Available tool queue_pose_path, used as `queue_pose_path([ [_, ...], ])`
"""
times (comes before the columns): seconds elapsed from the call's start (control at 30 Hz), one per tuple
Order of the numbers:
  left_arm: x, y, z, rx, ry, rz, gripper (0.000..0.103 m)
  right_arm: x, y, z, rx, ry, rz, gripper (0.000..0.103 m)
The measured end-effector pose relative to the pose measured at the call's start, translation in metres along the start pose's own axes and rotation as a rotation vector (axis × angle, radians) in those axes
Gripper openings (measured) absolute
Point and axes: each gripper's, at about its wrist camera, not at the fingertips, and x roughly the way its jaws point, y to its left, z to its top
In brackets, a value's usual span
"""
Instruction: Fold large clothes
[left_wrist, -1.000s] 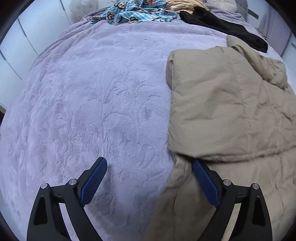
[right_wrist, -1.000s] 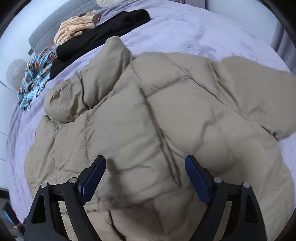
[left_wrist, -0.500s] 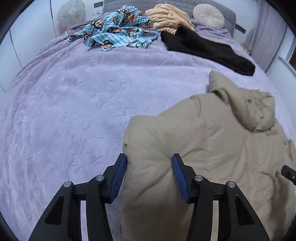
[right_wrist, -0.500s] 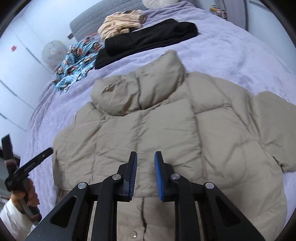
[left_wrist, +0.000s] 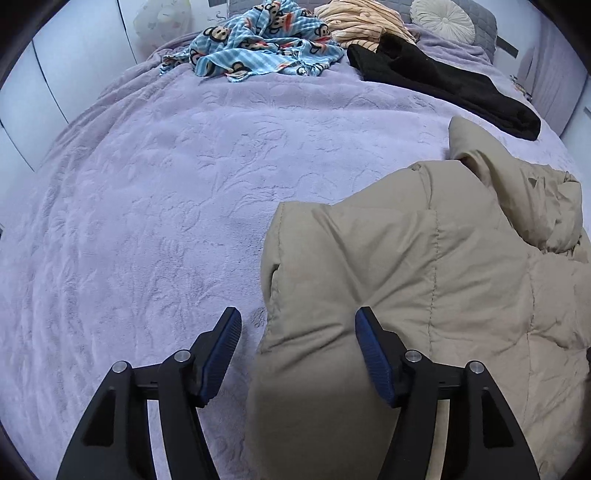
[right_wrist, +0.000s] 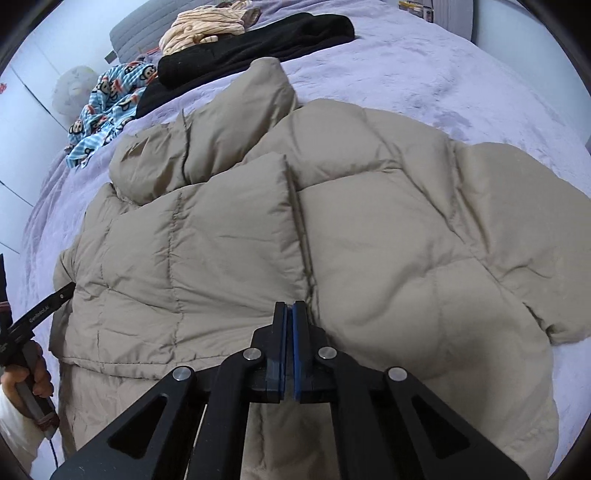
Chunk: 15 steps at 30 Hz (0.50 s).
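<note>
Left hand-held gripper (left_wrist: 297, 330) is widening, jaws straddling the tan puffer jacket (left_wrist: 424, 280) edge without pinching, while right hand-held gripper (right_wrist: 290, 310) is sitting fully closed, empty, over the jacket on the bed (left_wrist: 166, 192).

Jacket (right_wrist: 332, 240) on bedspread (left_wrist: 166, 203), other clothes (left_wrist: 266, 48) behind, perhaps apart

Soft, even daylight; sharp focus; fisheye bending, dark corners.
</note>
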Motion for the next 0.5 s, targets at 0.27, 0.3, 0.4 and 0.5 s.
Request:
queue_pose_path([
  [0.27,-0.049,-0.035,-0.030,0.076,0.048,-0.046,0.066,-0.040,-0.060,-0.021,0.174,0.035,0.106,0.006],
  [0.3,-0.054,-0.044,-0.035,0.088,0.061,-0.054,0.066,-0.044,-0.066,-0.025,0.195,0.041,0.125,0.006],
  [0.4,-0.065,-0.076,-0.051,0.109,0.090,-0.092,0.066,-0.049,-0.081,-0.034,0.262,0.064,0.176,0.006],
  [0.5,-0.075,-0.112,-0.064,0.155,0.106,-0.134,0.066,-0.054,-0.099,-0.044,0.321,0.081,0.212,0.007],
])
